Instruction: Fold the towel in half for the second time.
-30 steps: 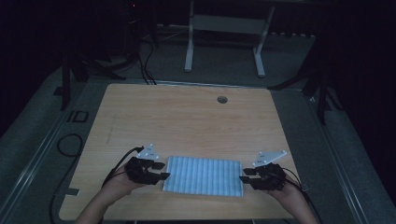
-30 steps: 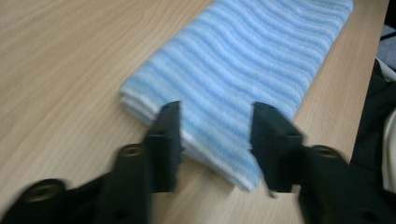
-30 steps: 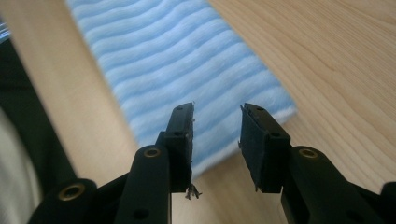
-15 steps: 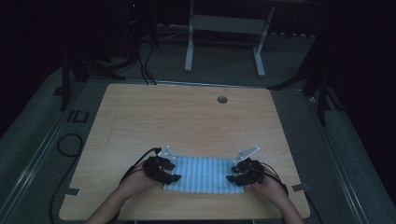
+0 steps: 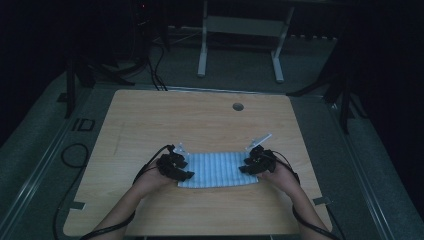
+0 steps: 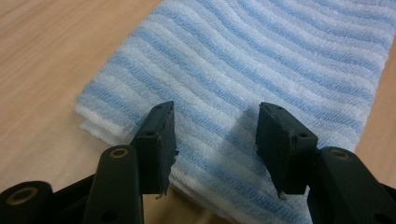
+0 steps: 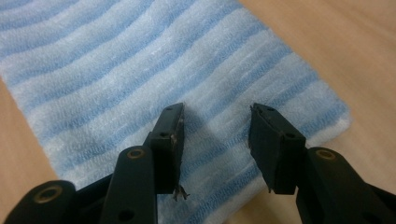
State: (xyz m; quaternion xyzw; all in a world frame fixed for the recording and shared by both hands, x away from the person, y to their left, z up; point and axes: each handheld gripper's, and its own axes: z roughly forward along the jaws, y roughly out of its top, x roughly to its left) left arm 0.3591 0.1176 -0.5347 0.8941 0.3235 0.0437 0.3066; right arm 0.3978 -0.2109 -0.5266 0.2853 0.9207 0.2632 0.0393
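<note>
The folded towel (image 5: pixel 217 170), striped pale blue and white, lies flat on the near half of the worktop (image 5: pixel 200 125), its long side running left to right, well short of the round cable hole (image 5: pixel 238 106) at the far edge. It looks soft, light and limp: thick terry in several layers, which will sag and unfold if lifted by one layer alone. The sensible hold, as I judge it, is at the two short ends, pinching all the layers together at the near corners, so the fold stays closed.

The left tongs (image 6: pixel 212 135) hang over the towel's left end, close above the cloth by its near corner. Their jaws stand apart, about half open, with striped cloth showing between them and nothing clamped; whether the tips already brush the pile I cannot tell. The right tongs (image 7: pixel 215 140) sit likewise over the towel's right end, near its near corner. Their jaws have just been opening and now stand about as wide as the left pair, with bare cloth between the pads and nothing pinched. In the high view both tongs flank the towel, one at each end.
</note>
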